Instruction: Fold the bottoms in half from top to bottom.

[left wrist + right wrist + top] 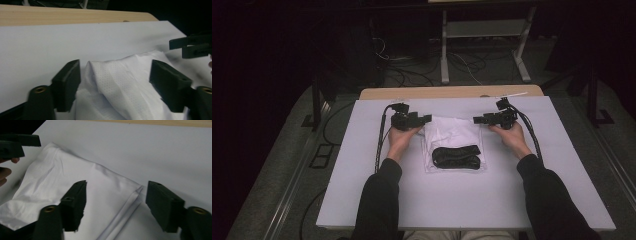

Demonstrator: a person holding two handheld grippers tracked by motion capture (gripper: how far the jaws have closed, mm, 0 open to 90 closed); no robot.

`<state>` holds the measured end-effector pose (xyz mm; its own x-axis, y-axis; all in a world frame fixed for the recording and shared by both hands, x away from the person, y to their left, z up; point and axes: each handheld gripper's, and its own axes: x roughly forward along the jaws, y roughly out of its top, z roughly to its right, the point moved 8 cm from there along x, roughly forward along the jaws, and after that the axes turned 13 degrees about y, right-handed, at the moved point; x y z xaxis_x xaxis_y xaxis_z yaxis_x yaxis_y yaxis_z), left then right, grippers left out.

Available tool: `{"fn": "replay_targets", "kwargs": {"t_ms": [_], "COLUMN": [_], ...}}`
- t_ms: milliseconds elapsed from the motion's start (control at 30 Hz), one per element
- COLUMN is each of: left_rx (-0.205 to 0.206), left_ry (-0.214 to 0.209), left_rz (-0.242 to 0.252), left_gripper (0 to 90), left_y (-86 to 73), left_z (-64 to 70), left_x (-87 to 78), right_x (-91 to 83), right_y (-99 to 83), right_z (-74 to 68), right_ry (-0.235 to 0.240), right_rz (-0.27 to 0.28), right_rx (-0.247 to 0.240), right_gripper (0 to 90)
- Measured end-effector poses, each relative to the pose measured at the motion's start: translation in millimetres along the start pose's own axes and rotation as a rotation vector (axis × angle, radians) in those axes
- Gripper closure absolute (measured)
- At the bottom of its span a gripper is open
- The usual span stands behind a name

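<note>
I have both grippers at the far corners of a folded white garment point(451, 131) lying at the middle of the white surface point(362, 165), a flat matte sheet over a pale wooden top whose far edge point(452, 92) shows bare. From the high view, my left gripper point(428, 119) sits at the garment's far left corner and my right gripper point(477, 120) at its far right corner, each pointing inward toward the other.

The cloth is thin and soft. In the left gripper view it shows a fine dotted mesh weave point(117, 82) and rises in a loose ridge between my left fingers point(67, 85), which stand spread wide with the fabric between them but not pinched. In the right gripper view the garment point(82, 185) looks smoother, with a stitched, doubled hem point(130, 200) running along its edge; my right fingers point(162, 205) are likewise spread apart, one over the cloth and one beyond the hem over bare surface.

The folded garment forms a rough rectangle, its long axis running from me toward the far edge of the surface. On its near half lies a black rolled piece of fabric point(456, 156), a flattened oval with its long axis crosswise, left to right. Black cables point(382, 135) trail from the grippers along the surface.
</note>
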<state>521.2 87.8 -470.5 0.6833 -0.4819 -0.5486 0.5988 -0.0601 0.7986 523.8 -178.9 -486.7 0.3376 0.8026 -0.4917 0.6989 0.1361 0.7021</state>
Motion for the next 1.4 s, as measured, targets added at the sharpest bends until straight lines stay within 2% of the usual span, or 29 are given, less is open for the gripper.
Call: {"fn": "replay_targets", "kwargs": {"t_ms": [67, 133, 167, 233, 300, 367, 500, 567, 833, 1000, 1233, 1400], "left_rx": [0.014, 0.013, 0.013, 0.023, 0.036, 0.049, 0.048, 0.035, 0.039, 0.049, 0.057, 0.057], "left_ry": [0.002, 0.002, -0.002, -0.013, -0.018, -0.012, -0.005, -0.012, 0.001, 0.014, 0.04, 0.034], "left_rz": [-0.014, -0.03, -0.035, -0.037, -0.033, -0.023, -0.001, 0.004, 0.036, 0.043, 0.049, 0.056], "left_gripper": [11.1, 3.7, 0.8, 0.0, 0.0, 0.0, 0.0, 0.0, 0.0, 0.0, 0.0, 0.0], "left_y": [-1.1, -1.7, -1.6, -1.5, -0.7, 0.3, 2.7, 4.1, 8.7, 6.3, -7.0, -14.1], "left_z": [-0.6, -0.1, 0.2, 1.3, 2.8, 3.3, 2.3, 2.9, -0.1, -4.0, -10.6, -12.4], "left_x": [-2.0, -4.4, -5.8, -9.9, -14.7, -20.0, -33.6, -40.4, -64.6, -77.6, -91.1, -100.0], "right_x": [-2.8, -7.3, -8.9, -12.5, -16.0, -21.1, -33.7, -38.8, -56.7, -63.8, -72.7, -79.3], "right_y": [-0.9, -0.8, -0.6, -0.4, -0.5, 0.0, 1.3, 1.6, 0.1, -7.2, -19.5, -29.6], "right_z": [-2.2, -6.2, -7.9, -12.1, -15.3, -18.8, -25.2, -28.2, -38.3, -45.8, -50.8, -52.1], "right_ry": [0.0, 0.018, 0.021, 0.023, 0.015, 0.006, -0.005, -0.006, -0.009, 0.002, 0.005, 0.001], "right_rz": [-0.006, -0.01, -0.01, -0.019, -0.03, -0.029, -0.017, -0.011, -0.007, -0.013, -0.011, -0.011], "right_rx": [-0.018, -0.039, -0.041, -0.051, -0.065, -0.077, -0.096, -0.098, -0.124, -0.134, -0.139, -0.14], "right_gripper": [19.8, 12.5, 11.5, 3.2, 0.0, 0.0, 0.0, 0.0, 0.0, 0.0, 0.0, 0.0]}}
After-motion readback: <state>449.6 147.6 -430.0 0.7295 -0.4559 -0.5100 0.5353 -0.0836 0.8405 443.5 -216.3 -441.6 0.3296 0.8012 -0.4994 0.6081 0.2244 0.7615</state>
